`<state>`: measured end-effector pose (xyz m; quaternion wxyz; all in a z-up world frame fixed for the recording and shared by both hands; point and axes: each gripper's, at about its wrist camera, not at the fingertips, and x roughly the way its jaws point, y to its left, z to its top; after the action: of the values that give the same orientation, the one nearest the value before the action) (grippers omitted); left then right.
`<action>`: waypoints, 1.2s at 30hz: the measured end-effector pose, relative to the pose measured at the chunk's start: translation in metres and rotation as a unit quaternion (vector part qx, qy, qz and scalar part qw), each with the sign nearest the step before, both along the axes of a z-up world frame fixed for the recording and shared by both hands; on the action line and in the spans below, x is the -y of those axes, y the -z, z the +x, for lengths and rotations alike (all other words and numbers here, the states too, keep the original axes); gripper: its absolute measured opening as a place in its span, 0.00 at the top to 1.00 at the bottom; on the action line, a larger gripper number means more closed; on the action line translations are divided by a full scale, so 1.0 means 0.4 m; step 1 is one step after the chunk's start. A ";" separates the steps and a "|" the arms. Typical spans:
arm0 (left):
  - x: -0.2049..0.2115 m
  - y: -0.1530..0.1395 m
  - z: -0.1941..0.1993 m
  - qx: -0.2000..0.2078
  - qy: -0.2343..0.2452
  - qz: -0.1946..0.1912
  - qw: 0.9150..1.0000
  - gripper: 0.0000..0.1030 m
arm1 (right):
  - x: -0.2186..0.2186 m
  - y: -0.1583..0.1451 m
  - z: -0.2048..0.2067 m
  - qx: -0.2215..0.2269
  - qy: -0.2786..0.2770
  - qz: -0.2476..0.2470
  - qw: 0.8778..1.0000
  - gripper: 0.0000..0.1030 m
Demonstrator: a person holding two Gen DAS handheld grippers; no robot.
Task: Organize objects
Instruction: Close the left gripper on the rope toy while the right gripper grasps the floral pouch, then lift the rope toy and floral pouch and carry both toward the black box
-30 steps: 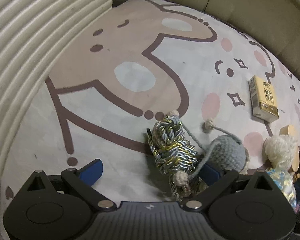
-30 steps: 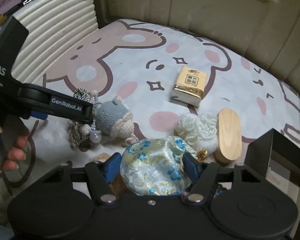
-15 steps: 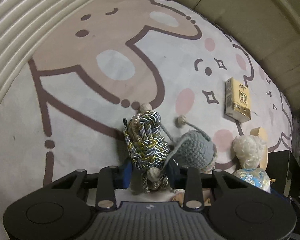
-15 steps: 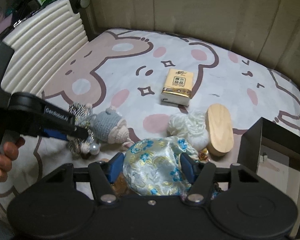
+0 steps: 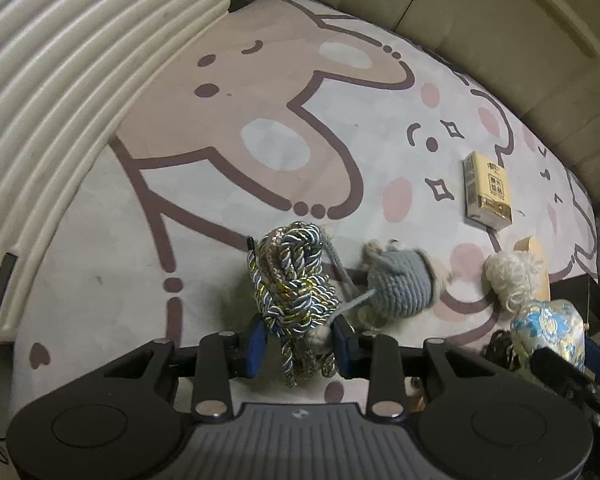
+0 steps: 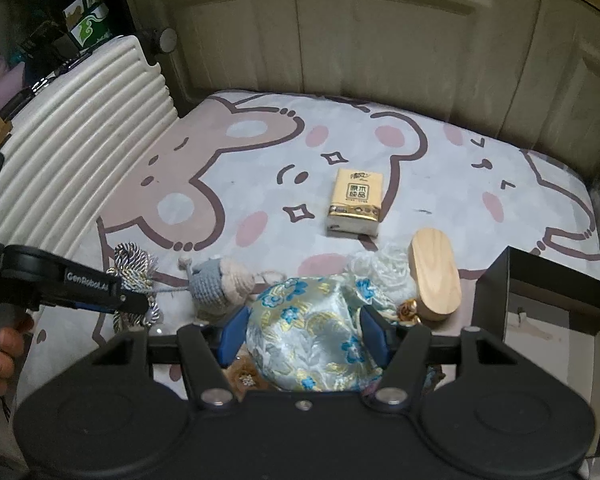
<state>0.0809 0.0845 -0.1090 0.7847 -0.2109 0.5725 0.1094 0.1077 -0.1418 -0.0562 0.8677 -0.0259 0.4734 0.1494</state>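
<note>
My left gripper (image 5: 298, 340) is shut on a twisted bundle of blue, silver and gold rope (image 5: 292, 284), which hangs between its blue pads just above the mat. A thin grey cord from the grey crocheted mouse toy (image 5: 400, 284) is caught in the same grip, and the toy leans toward the rope. My right gripper (image 6: 304, 332) is shut on a pale blue and gold brocade pouch (image 6: 308, 340), lifted off the mat. In the right wrist view the left gripper (image 6: 132, 304) shows at the left, with the rope (image 6: 132, 264) and the mouse toy (image 6: 220, 284) beside it.
A yellow tissue pack (image 6: 354, 202) lies mid-mat. A wooden oval piece (image 6: 434, 276) and white fluffy yarn (image 6: 384, 268) sit by an open black box (image 6: 548, 300) at the right. A ribbed white panel (image 6: 72, 152) borders the cartoon mat (image 6: 260, 184) on the left. A person's fingers (image 6: 0, 344) hold the left gripper.
The left gripper closed on the rope bundle and lifted it, dragging the mouse toy by its cord. The right gripper rose with the pouch and the black box came further into view.
</note>
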 end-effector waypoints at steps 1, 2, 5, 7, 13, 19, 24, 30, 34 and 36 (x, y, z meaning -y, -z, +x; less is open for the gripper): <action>0.001 -0.004 -0.006 -0.001 0.004 0.002 1.000 0.65 | -0.002 -0.004 -0.004 0.001 0.001 0.000 1.000 0.40; 0.002 -0.008 -0.011 -0.001 0.009 0.005 1.000 0.66 | -0.003 -0.007 -0.006 0.001 0.002 0.000 1.000 0.40; 0.012 -0.014 -0.026 -0.005 0.039 0.011 0.999 0.75 | -0.009 -0.019 -0.015 0.006 0.004 0.002 1.000 0.40; 0.023 -0.010 -0.035 -0.010 0.058 0.015 0.998 0.75 | -0.013 -0.029 -0.020 0.010 0.003 0.004 1.000 0.40; 0.028 0.013 -0.055 -0.018 0.074 0.027 0.997 0.69 | -0.027 -0.048 -0.036 0.017 0.001 0.004 1.000 0.40; 0.024 0.013 -0.047 0.005 0.042 0.007 0.999 0.44 | -0.022 -0.056 -0.045 0.020 0.003 0.004 1.000 0.40; 0.045 0.050 -0.015 -0.016 0.049 0.026 0.998 0.44 | -0.012 -0.045 -0.046 0.013 0.001 0.004 1.000 0.40; 0.067 0.107 0.013 -0.050 0.077 0.054 0.994 0.46 | -0.001 -0.035 -0.044 0.009 0.000 0.002 1.000 0.40; 0.065 0.116 0.019 -0.063 0.083 0.061 0.993 0.65 | 0.006 -0.029 -0.040 0.007 0.004 0.001 1.000 0.40; 0.062 0.109 0.019 -0.061 0.083 0.058 0.993 0.67 | 0.003 -0.028 -0.039 0.008 0.003 0.001 1.000 0.40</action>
<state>0.0884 0.0597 -0.1525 0.7658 -0.1102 0.6273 0.0896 0.0922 -0.1431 -0.0450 0.8717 -0.0251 0.4667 0.1470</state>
